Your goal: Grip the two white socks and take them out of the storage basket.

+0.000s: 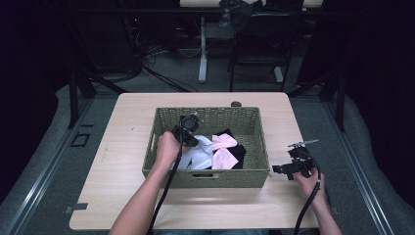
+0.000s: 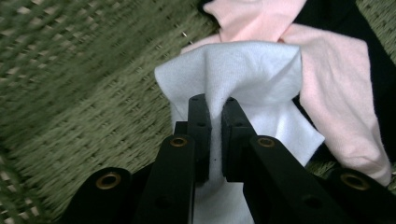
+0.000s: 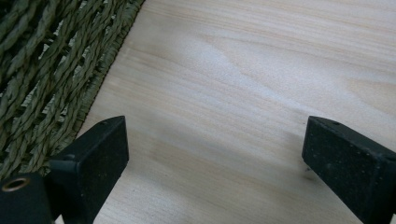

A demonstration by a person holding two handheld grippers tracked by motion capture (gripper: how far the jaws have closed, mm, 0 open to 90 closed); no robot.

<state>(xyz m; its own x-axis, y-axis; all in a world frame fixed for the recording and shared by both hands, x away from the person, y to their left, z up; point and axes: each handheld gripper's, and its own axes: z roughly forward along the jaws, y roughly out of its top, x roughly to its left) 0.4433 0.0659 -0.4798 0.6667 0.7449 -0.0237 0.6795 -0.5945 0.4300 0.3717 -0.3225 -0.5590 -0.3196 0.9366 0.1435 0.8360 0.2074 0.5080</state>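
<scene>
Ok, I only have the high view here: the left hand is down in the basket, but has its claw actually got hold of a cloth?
Observer: Yes. In the left gripper view the left claw is shut on a fold of the white cloth.
Operator: Is any pink caught with it?
Observer: No; the pink cloth lies behind the white one, outside the grip.
Operator: And the right claw?
Observer: Open over bare table beside the basket wall, nothing between.
</scene>
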